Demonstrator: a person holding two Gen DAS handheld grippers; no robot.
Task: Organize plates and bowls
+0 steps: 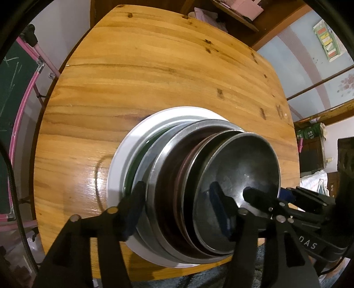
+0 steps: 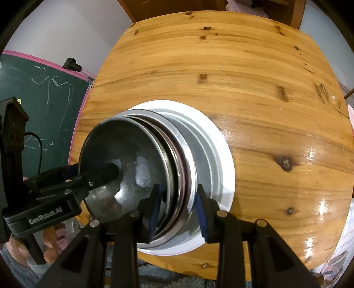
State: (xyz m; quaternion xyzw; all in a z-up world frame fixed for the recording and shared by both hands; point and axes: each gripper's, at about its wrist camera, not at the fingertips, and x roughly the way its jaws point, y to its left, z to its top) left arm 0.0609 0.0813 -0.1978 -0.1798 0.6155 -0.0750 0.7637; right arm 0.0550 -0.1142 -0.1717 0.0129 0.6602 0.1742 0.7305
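A nested stack of steel bowls rests on a white plate near the front edge of the wooden table. A green rim and a dark maroon bowl show between the layers. The top steel bowl holds nothing. My left gripper stands open astride the stack's left rims, one finger inside the top bowl and one outside. My right gripper is shut on the right rims, pads inside and outside.
A green chalkboard with a pink frame stands left of the table. A hand holds the left tool. Grey carpet lies below the table's front edge. Wooden furniture stands behind the far edge.
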